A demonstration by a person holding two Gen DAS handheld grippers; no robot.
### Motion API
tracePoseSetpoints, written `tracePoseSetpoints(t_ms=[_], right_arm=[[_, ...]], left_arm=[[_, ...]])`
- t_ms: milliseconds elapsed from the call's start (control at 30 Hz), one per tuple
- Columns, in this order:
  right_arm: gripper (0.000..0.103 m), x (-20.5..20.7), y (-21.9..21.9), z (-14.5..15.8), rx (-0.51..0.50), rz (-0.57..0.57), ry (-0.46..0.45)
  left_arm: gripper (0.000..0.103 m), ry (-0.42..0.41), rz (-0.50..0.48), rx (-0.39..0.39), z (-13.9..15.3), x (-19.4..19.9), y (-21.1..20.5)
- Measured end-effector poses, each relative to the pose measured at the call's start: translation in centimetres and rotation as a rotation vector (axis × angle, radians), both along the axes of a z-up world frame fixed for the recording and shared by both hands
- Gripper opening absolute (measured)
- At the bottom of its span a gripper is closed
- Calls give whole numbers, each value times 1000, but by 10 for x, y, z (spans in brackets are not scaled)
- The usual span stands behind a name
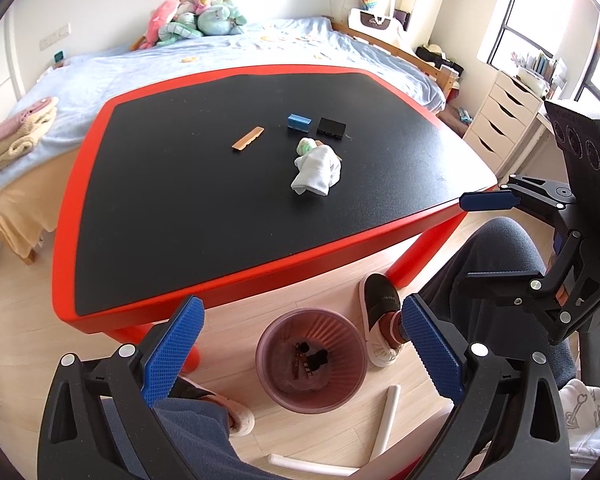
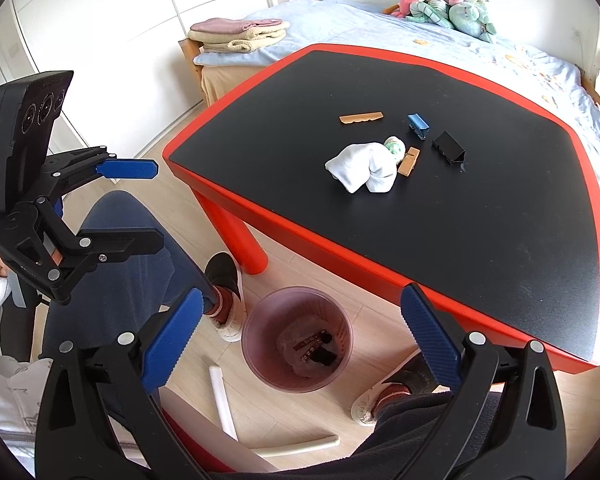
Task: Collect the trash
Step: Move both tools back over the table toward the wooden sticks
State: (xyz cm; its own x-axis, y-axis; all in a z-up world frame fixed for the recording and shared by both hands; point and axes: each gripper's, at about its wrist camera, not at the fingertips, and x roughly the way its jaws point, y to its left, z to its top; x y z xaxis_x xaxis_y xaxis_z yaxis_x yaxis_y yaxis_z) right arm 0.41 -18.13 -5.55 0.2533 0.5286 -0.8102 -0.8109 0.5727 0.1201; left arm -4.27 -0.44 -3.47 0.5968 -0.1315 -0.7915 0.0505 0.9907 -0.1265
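Note:
A pink trash bin (image 1: 312, 360) (image 2: 298, 338) stands on the floor by the table's near edge, with dark scraps inside. On the red-rimmed black table (image 1: 80, 216) (image 2: 500, 248) lie a crumpled white cloth (image 1: 318, 172) (image 2: 360, 168), a greenish wad (image 1: 306, 145) (image 2: 395, 146), a tan strip (image 1: 248, 139) (image 2: 361, 118), a wooden clip (image 2: 409, 162), a blue clip (image 1: 299, 121) (image 2: 418, 125) and a black clip (image 1: 331, 127) (image 2: 448, 147). My left gripper (image 1: 300, 352) (image 2: 140, 208) is open and empty above the bin. My right gripper (image 2: 300, 340) (image 1: 500, 236) is open and empty, also over the bin.
The person's legs and slippers (image 1: 380, 304) (image 2: 224, 280) flank the bin. White tube pieces (image 1: 386, 420) (image 2: 222, 400) lie on the wood floor. A bed with plush toys (image 1: 196, 16) and folded towels (image 2: 240, 34) stands behind the table. White drawers (image 1: 504, 116) stand at right.

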Motion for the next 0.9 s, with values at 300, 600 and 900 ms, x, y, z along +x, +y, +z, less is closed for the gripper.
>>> tracePoseSetpoints(t_ms=[300, 600, 900], right_arm=[[98, 10, -4, 6, 9, -10, -5], [98, 33, -6, 23, 26, -23, -33], [98, 78, -1, 35, 14, -38, -59]], left_arm=[[95, -1, 5, -13, 2, 6, 4], [95, -17, 1, -23, 9, 26, 14], [95, -36, -10, -9, 20, 65, 30]])
